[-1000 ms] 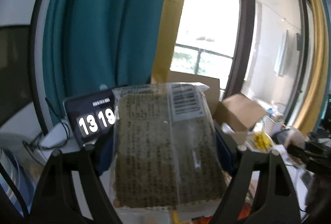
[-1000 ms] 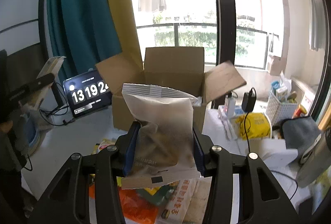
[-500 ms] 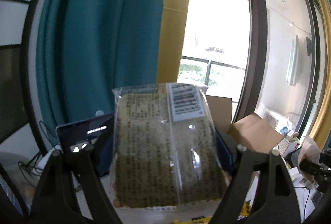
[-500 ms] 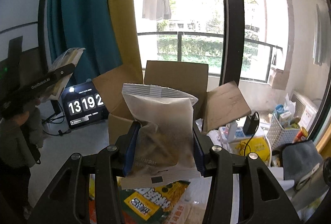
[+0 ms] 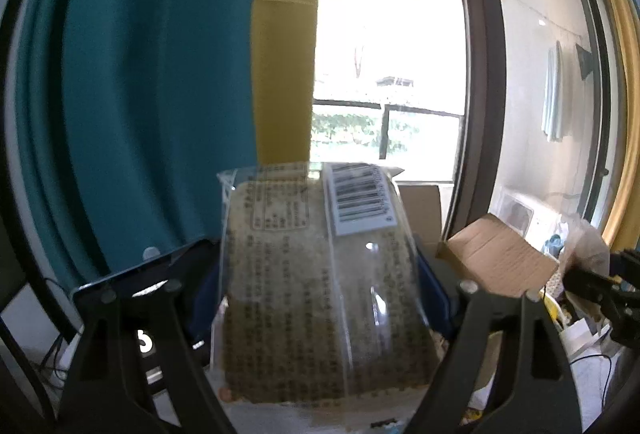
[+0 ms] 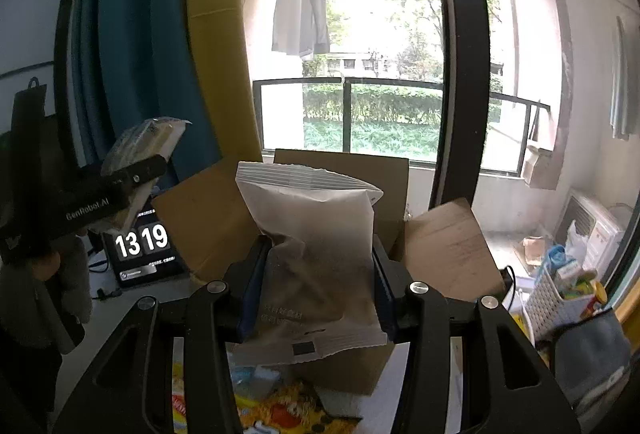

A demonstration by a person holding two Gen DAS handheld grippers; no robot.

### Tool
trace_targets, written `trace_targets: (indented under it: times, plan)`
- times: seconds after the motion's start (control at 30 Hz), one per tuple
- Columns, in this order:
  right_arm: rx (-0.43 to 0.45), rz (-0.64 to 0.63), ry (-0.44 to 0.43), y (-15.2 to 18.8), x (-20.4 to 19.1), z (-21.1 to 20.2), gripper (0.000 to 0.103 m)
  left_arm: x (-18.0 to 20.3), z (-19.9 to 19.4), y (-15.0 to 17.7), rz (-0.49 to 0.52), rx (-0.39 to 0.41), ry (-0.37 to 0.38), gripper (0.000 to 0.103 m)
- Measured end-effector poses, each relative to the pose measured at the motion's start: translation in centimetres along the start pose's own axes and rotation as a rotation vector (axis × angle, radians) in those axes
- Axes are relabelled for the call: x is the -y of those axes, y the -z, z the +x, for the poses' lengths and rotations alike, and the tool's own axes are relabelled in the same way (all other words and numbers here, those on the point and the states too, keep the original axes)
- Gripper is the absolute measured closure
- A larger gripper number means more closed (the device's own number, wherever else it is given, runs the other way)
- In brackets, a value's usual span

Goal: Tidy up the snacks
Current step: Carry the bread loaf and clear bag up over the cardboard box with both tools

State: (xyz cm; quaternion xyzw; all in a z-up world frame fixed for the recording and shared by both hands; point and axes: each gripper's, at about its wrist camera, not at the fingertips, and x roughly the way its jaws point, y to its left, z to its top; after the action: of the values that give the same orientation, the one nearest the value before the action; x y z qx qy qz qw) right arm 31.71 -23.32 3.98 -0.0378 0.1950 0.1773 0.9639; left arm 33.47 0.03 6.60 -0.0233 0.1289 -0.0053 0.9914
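My left gripper (image 5: 320, 286) is shut on a clear-wrapped cracker pack (image 5: 320, 294) with a barcode label, held high in the air. It also shows in the right wrist view (image 6: 140, 153) at the left. My right gripper (image 6: 316, 274) is shut on a frosted white snack bag (image 6: 316, 254), held upright in front of an open cardboard box (image 6: 360, 173). The box's right flap (image 5: 496, 262) shows in the left wrist view behind the cracker pack. Loose snack packets (image 6: 288, 410) lie on the table below my right gripper.
A digital clock (image 6: 142, 246) stands left of the box on the white table. A white basket (image 6: 560, 294) with small items sits at the right. Teal and yellow curtains (image 6: 160, 53) hang behind, beside a large window.
Both grippers have risen with their packs. The left view has tilted up, so the clock has dropped out of sight behind the fingers. The box now sits closer in the right view.
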Motion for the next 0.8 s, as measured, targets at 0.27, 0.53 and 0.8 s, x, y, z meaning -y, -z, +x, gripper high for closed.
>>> trace_targets:
  times: [0.27,0.53,0.8]
  plan:
    - [-0.009,-0.001,-0.004,-1.5,1.5,4.3,0.054,1.0,4.4,-0.5,0.009,-0.043,0.018,0.019]
    - [-0.022,0.026,0.006,-2.5,3.9,8.3,0.054,2.1,9.3,0.0,0.033,-0.125,0.034,0.010]
    - [-0.046,0.060,0.009,-2.9,5.0,11.3,0.053,2.8,11.9,-0.1,0.025,-0.179,0.059,0.004]
